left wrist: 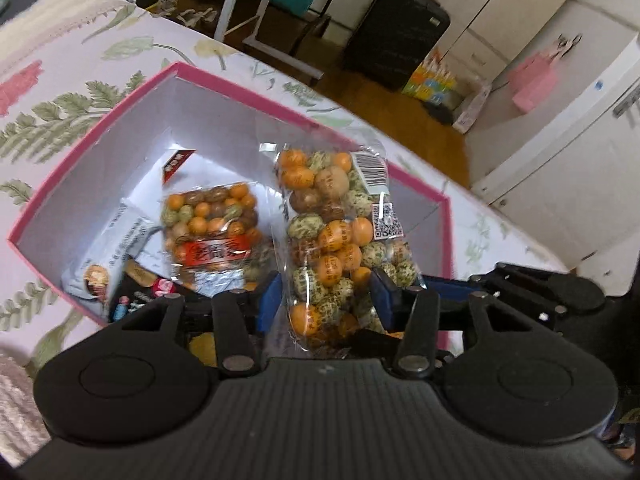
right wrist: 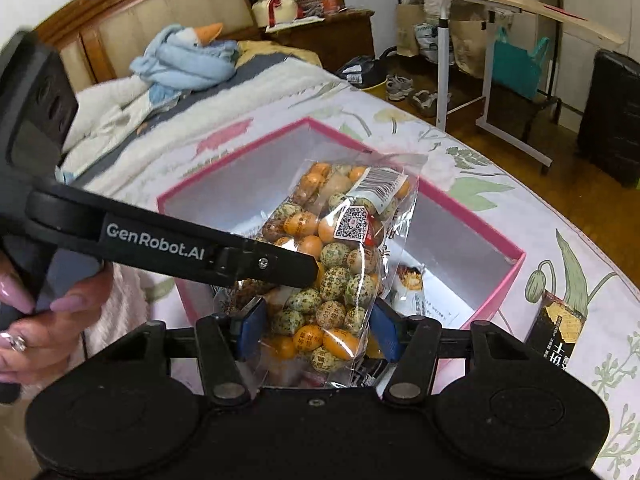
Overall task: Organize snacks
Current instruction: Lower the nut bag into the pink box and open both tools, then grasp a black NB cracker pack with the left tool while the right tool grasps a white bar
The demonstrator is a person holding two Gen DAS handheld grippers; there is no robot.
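A clear bag of orange and speckled round snacks (left wrist: 336,236) stands upright over an open pink box (left wrist: 120,100) on the bed. My left gripper (left wrist: 326,300) is shut on the bag's lower part. My right gripper (right wrist: 316,330) also has the same snack bag (right wrist: 340,256) between its blue pads and is shut on it. The left gripper's arm (right wrist: 168,244) crosses the right wrist view in front of the pink box (right wrist: 496,280). Inside the box lie a second bag of the same snacks (left wrist: 212,224) and a white packet (left wrist: 116,240).
A dark snack packet (right wrist: 556,332) lies on the floral bedsheet right of the box. A blue stuffed goose (right wrist: 188,56) lies near the headboard. A white-framed side table (right wrist: 480,56) and a black suitcase (left wrist: 396,32) stand on the wooden floor beyond the bed.
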